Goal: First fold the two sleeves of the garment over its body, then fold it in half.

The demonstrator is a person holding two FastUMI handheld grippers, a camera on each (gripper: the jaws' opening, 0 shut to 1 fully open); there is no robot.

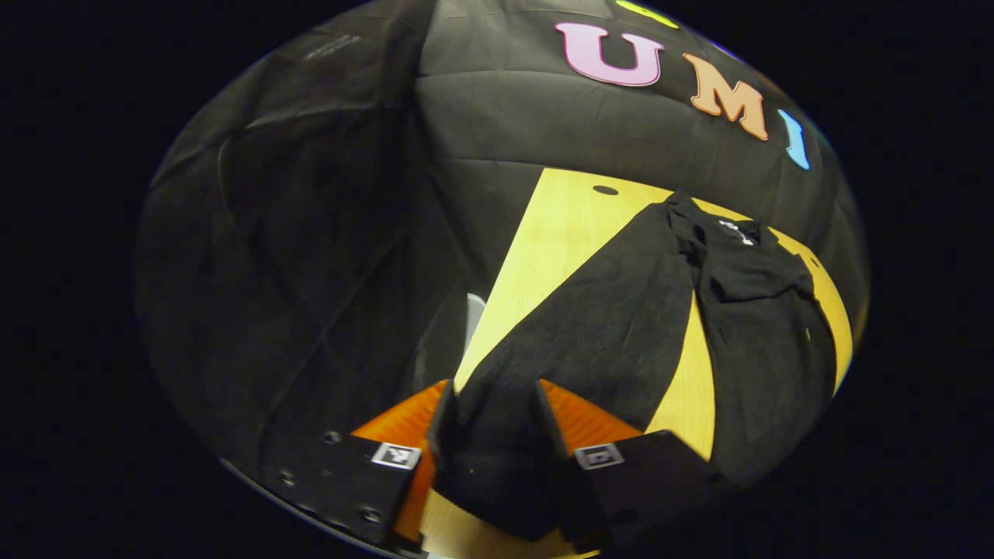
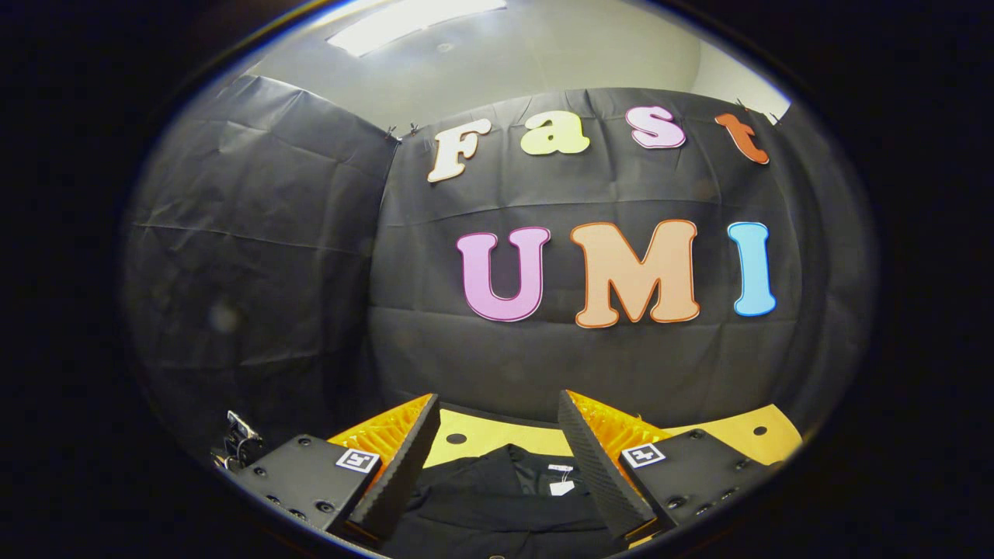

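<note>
I count one black long-sleeved fabric garment [image 1: 745, 326] lying on the yellow wooden tabletop [image 1: 559, 241], with a white neck label [image 2: 561, 487] too small to read. My left gripper [image 1: 493, 423] is raised and tilted, clamped on the black sleeve [image 1: 590, 334]. My right gripper [image 2: 497, 458] hovers above the collar, fingers apart, holding nothing.
</note>
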